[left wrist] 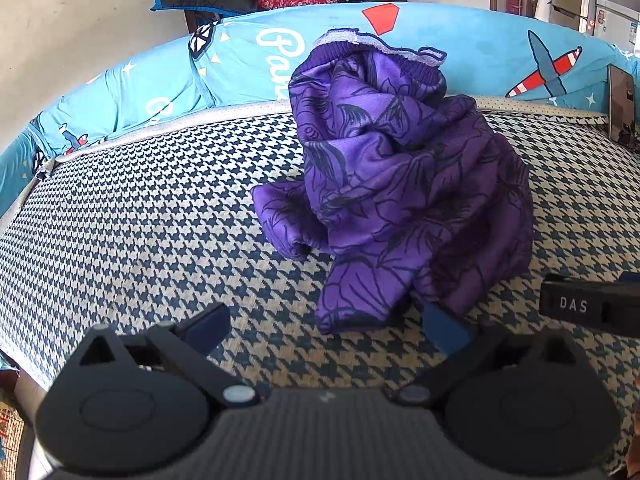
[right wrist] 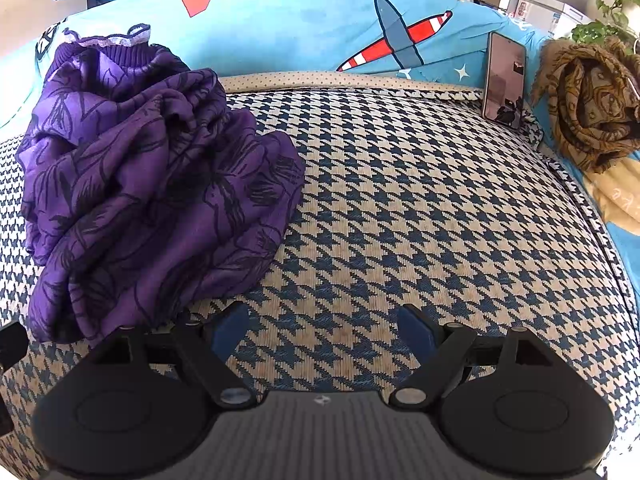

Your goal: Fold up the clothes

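Note:
A crumpled purple garment point(left wrist: 400, 184) with a dark leaf print and a ribbed band on top lies heaped on the houndstooth mat point(left wrist: 140, 208). My left gripper point(left wrist: 328, 328) is open just in front of the heap, with its right finger close to the cloth's lower edge. From the right wrist, the same purple garment point(right wrist: 136, 184) fills the left side. My right gripper point(right wrist: 324, 332) hovers open over the bare houndstooth mat point(right wrist: 400, 200), to the right of the heap. Neither gripper holds anything.
A blue bedcover with an aeroplane print point(right wrist: 328, 28) rises behind the mat. A phone point(right wrist: 504, 80) leans upright at the back right. A brown patterned cloth point(right wrist: 588, 104) is piled further right. The other gripper's black body point(left wrist: 592, 304) shows at the right edge.

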